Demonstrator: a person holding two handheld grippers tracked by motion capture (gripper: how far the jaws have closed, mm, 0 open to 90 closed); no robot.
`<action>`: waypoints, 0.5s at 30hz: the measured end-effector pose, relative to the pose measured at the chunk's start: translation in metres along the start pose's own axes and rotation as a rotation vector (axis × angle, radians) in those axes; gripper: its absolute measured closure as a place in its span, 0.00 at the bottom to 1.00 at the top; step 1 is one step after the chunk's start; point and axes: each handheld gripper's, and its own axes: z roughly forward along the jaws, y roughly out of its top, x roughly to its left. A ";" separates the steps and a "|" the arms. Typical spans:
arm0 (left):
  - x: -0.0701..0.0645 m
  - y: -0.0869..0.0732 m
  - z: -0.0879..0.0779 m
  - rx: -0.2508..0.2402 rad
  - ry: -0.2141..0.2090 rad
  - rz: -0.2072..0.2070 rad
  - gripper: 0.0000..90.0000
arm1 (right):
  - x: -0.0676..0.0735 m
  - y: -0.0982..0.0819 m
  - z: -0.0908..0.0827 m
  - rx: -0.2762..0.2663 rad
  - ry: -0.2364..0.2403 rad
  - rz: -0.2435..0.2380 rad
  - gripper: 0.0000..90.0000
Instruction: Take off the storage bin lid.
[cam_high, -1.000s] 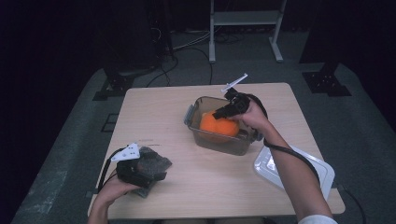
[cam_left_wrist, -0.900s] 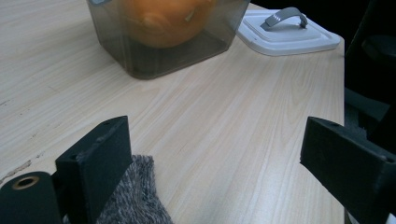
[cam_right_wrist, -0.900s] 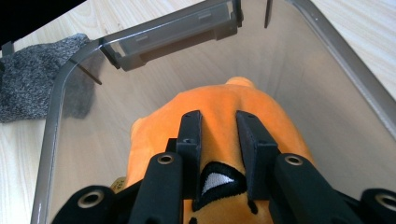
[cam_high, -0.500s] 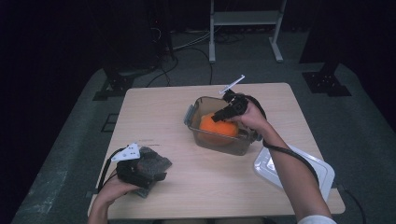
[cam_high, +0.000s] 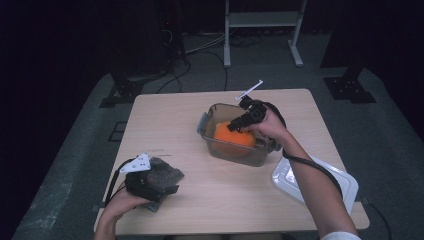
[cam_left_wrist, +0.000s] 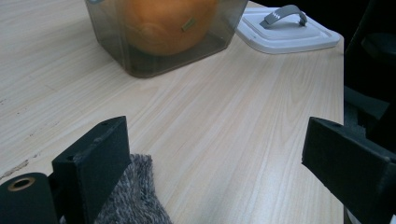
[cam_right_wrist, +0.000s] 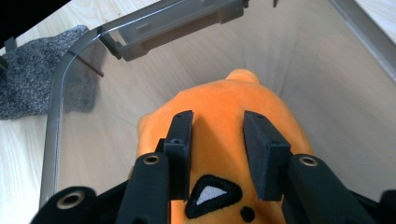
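An orange plush toy (cam_high: 232, 136) lies inside a clear plastic container (cam_high: 220, 111) at the middle of the table. My right gripper (cam_high: 241, 122) reaches down into the container. Its jaws have just been opening and now stand a little apart over the toy (cam_right_wrist: 224, 100), the pads (cam_right_wrist: 180, 135) not pressing on it. At the table's front left my left gripper (cam_high: 150, 182) rests on a grey fuzzy cloth (cam_high: 169, 172). Its jaws stand wide open with nothing between them (cam_left_wrist: 224, 149), and the cloth (cam_left_wrist: 133, 196) lies under one jaw.
A white lid with a grey handle (cam_high: 320, 185) lies at the front right corner of the table, seen too in the left gripper view (cam_left_wrist: 289, 32). Bare wood stretches between cloth and container (cam_left_wrist: 140, 60). Dark floor, cables and a stand lie beyond the table.
Both hands keep their places. The orange toy stays in the container under the right gripper.
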 end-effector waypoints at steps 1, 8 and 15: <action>0.000 0.000 0.000 0.003 0.000 0.002 0.08 | 0.000 0.000 -0.002 -0.001 0.005 0.008 0.69; 0.000 0.000 0.001 0.006 -0.003 0.004 0.08 | -0.001 -0.001 -0.013 -0.032 0.020 0.020 0.68; 0.000 0.000 0.001 0.005 -0.003 0.003 0.08 | 0.003 -0.001 -0.021 -0.049 0.024 0.010 0.67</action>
